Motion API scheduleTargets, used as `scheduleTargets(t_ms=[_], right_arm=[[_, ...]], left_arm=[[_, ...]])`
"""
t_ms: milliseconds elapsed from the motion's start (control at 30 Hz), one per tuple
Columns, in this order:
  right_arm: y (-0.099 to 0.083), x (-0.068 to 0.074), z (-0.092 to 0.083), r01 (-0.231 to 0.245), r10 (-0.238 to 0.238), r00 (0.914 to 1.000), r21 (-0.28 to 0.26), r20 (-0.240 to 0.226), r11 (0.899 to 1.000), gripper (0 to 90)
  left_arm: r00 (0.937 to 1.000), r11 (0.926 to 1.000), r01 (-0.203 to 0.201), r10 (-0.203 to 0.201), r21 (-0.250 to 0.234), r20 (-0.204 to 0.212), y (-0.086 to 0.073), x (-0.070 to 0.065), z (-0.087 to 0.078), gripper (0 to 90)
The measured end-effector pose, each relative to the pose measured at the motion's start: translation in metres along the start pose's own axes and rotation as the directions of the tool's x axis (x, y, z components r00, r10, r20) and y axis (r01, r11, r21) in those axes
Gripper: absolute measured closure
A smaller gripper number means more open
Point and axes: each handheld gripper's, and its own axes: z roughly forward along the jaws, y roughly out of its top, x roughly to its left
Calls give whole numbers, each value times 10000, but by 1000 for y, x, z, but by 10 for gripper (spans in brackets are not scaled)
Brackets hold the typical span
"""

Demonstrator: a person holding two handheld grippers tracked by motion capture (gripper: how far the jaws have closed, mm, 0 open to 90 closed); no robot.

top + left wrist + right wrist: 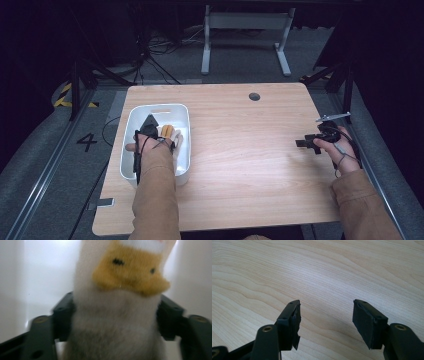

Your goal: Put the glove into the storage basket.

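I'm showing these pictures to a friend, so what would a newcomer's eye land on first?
Probably the fuzzy white sock with a knitted yellow face, sitting between the left tongs inside the white plastic bin on the table's left. Next, the right tongs, open with nothing between them over the bare light wooden table.

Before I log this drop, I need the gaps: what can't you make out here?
- Sock, left gripper view: blurred, cut off by the top edge; whether the fingers press it is unclear.
- White bin, high view: its floor is hidden by the left gripper.
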Motion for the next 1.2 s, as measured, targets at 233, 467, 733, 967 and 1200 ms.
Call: scheduleTargets(t_ms=[233,467,733,967,1200], right_arm=[[0,-1,0,-44,44,10000,-41,21,10000,395],[0,-1,0,-48,48,10000,-56,18,10000,391],[-1,0,0,39,-39,10000,-30,34,10000,388],[-1,3,0,501,-505,9986,-260,-158,9984,389],[-5,4,-5,889,-921,9945,-630,-490,9940,439]], left_arm=[[9970,9972,-713,707,208,299,3,-6,-4,175],[9957,9961,-870,873,-116,300,4,-7,-13,199],[9884,9806,-1428,1484,-1344,329,1,-10,-32,230],[9641,9420,-2196,2494,-2539,913,-11,-19,-58,306],[9176,8814,-2967,3698,-3677,1459,-27,-34,-80,308]])
